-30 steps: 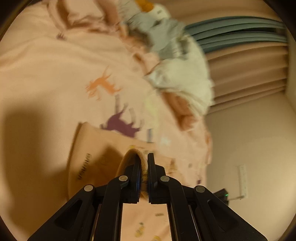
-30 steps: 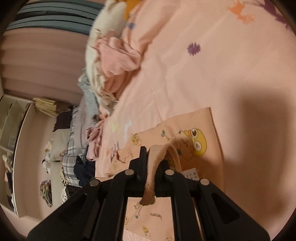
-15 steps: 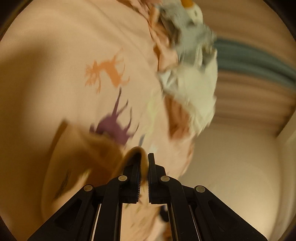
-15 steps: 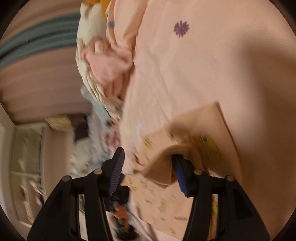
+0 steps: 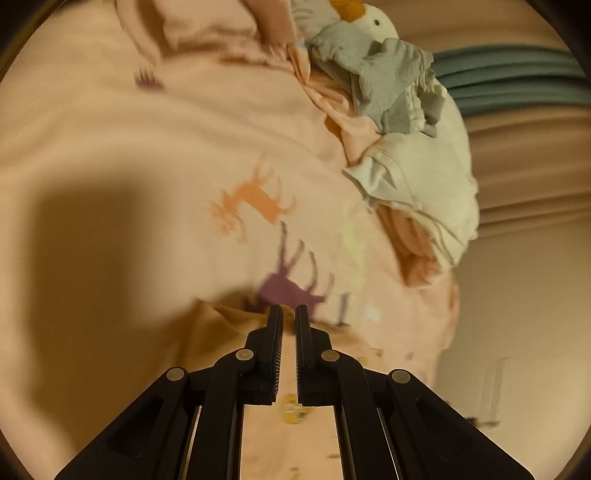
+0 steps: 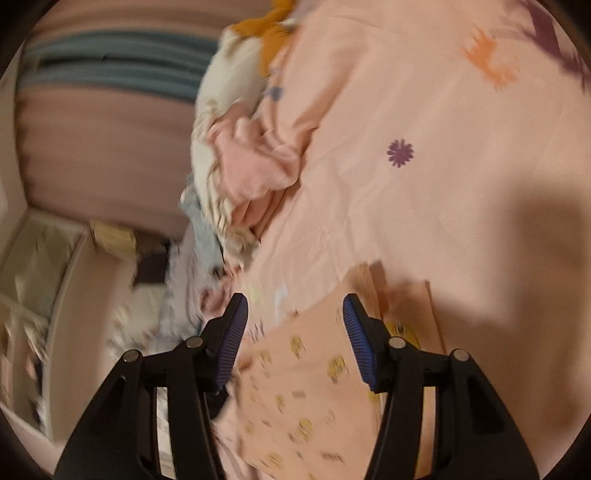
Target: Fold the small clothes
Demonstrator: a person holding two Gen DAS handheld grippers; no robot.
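Only the left view shows the stuffed duck [image 5: 369,22]. The left claw [image 5: 289,314] is closed and empty above the small garment [image 5: 221,332]; the right claw [image 6: 295,310] stands half-open over it.

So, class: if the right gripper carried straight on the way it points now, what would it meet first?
Probably the small peach garment lying just beyond the open right gripper, then the pink bedspread; blur leaves depth unclear.

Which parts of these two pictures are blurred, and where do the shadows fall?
Left wrist view: a large dark shadow covers the bedsheet at left; the animal prints are smeared, the plush duck sharper. Right wrist view: the room at left and the peach garment are motion-blurred; a shadow darkens the right side.
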